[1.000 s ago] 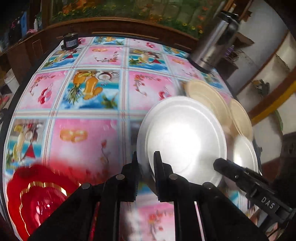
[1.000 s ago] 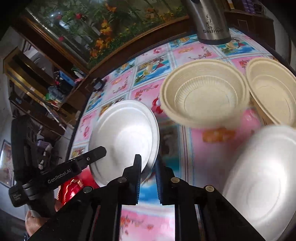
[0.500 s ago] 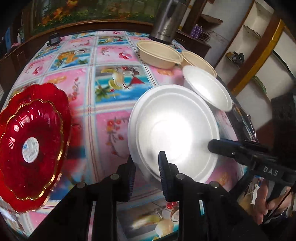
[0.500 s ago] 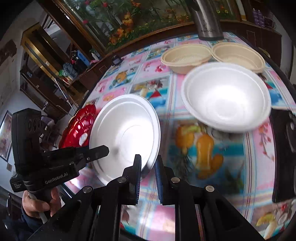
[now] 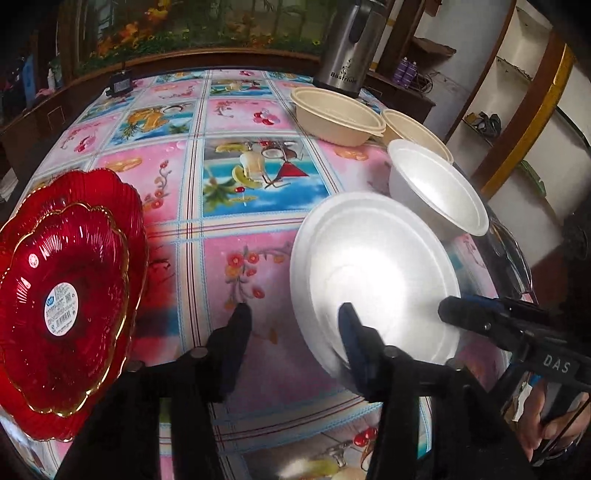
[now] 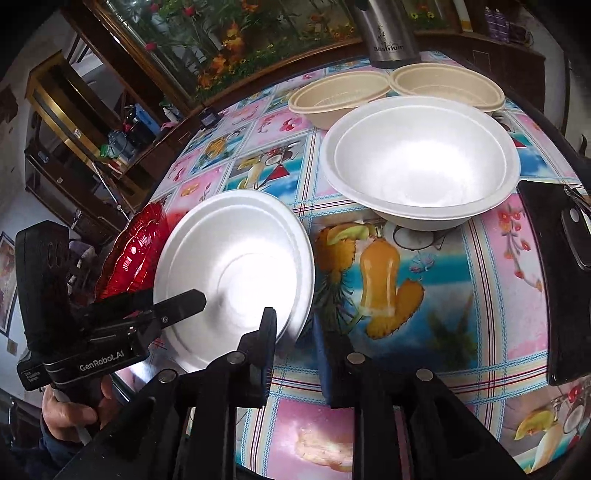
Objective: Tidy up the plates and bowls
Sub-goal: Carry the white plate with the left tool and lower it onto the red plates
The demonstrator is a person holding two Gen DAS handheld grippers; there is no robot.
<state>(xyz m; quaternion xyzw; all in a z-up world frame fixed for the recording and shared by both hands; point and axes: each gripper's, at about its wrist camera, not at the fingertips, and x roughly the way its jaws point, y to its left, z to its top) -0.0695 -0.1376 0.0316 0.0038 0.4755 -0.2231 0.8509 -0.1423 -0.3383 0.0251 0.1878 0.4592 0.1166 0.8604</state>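
The white foam plate sits low and right of centre in the left wrist view, a shallow round dish with a raised rim and a faint ring pressed into its middle, glaring where the light hits it. It looks tilted, its near edge toward the camera, lying on the bright fruit-and-flower tablecloth. The left gripper stands wide apart: one finger is over the cloth to the left of the plate, the other overlaps the plate's near rim, and nothing is clamped between them. In the right wrist view the same plate is left of centre, and the right gripper is parted too, its fingers set either side of the plate's lower right edge without squeezing it. Just above, in the upper right of that frame, rests a deep white foam bowl, with two tan bowls side by side behind it and a steel flask at the top. The red scalloped glass plates, gold-edged and stacked, fill the left side of the left view.
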